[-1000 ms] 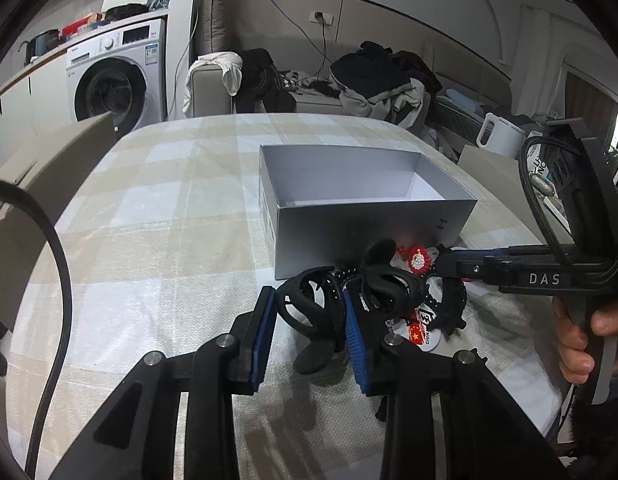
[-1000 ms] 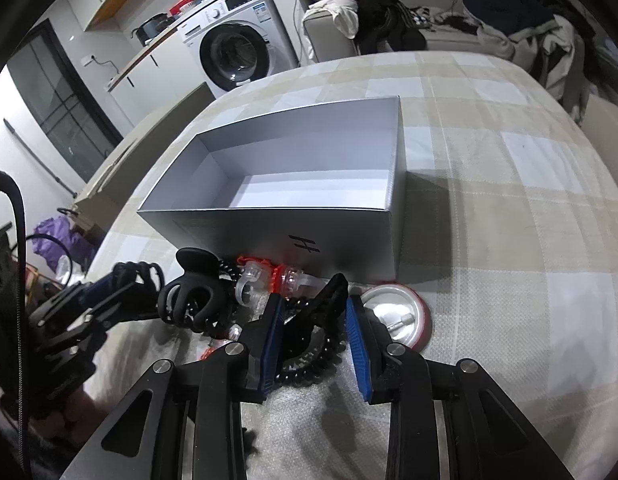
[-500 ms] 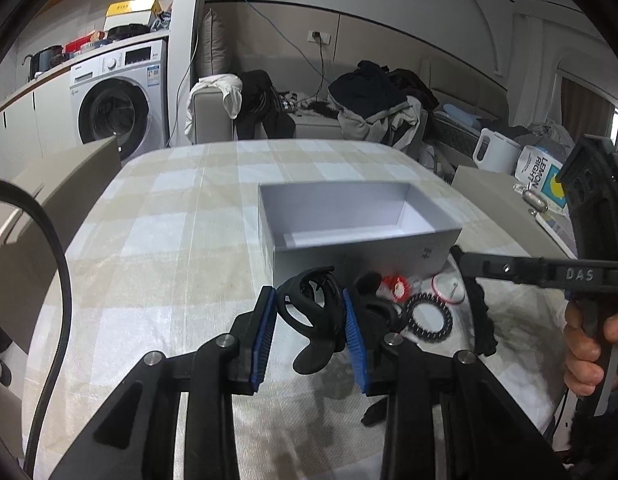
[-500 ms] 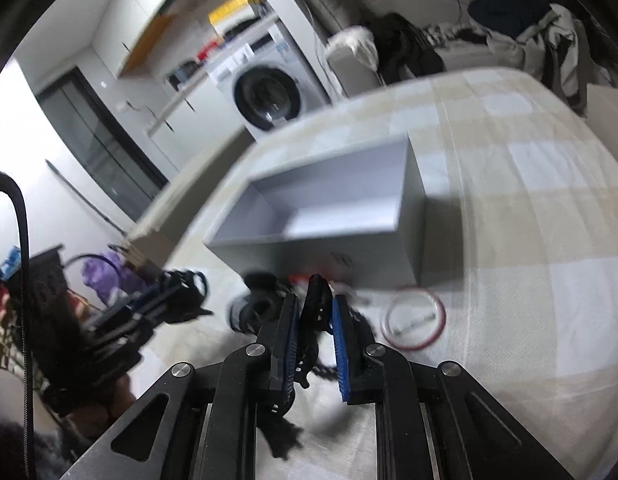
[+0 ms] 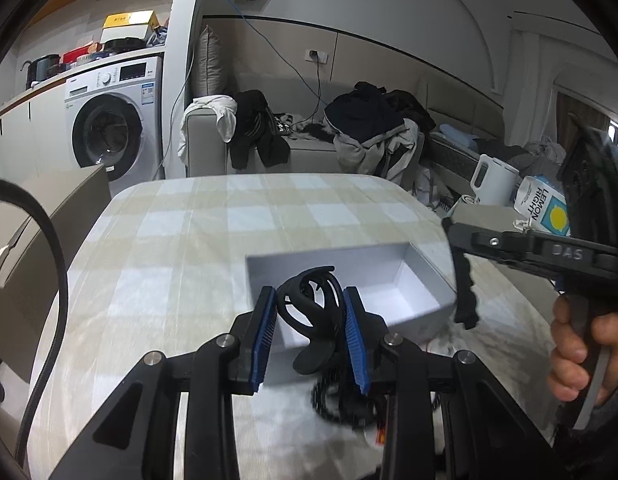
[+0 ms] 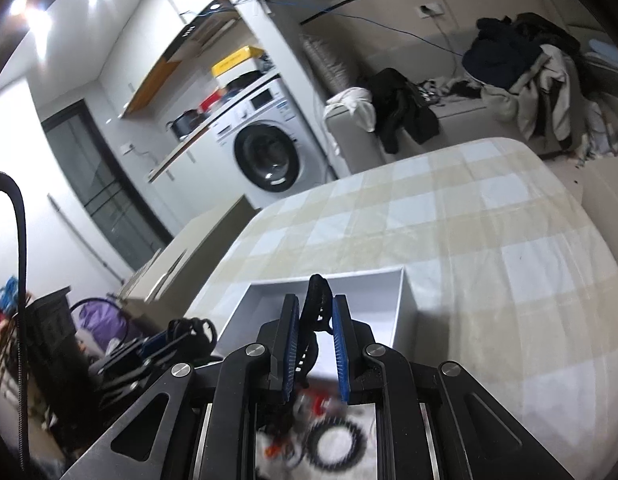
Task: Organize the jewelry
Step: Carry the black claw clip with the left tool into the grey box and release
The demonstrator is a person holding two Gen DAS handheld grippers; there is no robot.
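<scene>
My left gripper (image 5: 310, 312) is shut on a black hair claw clip (image 5: 309, 312) and holds it above the near edge of the open grey box (image 5: 425, 284). My right gripper (image 6: 313, 336) is shut on a black beaded bracelet (image 6: 315, 312), lifted above the box (image 6: 401, 312). In the left wrist view the right gripper (image 5: 465, 280) hangs the bracelet (image 5: 467, 300) beside the box's right end. The left gripper with the clip shows at the lower left of the right wrist view (image 6: 181, 336).
A black spiral hair tie (image 6: 337, 446) and small red pieces (image 6: 317, 404) lie on the checked tablecloth (image 6: 489, 280) in front of the box. A washing machine (image 5: 113, 132), a sofa with clothes (image 5: 349, 132) and a white kettle (image 5: 491, 178) stand beyond the table.
Both grippers have risen from the table with their items. The left one carried the claw clip up over the box; the right one closed on the bracelet and lifted it.
</scene>
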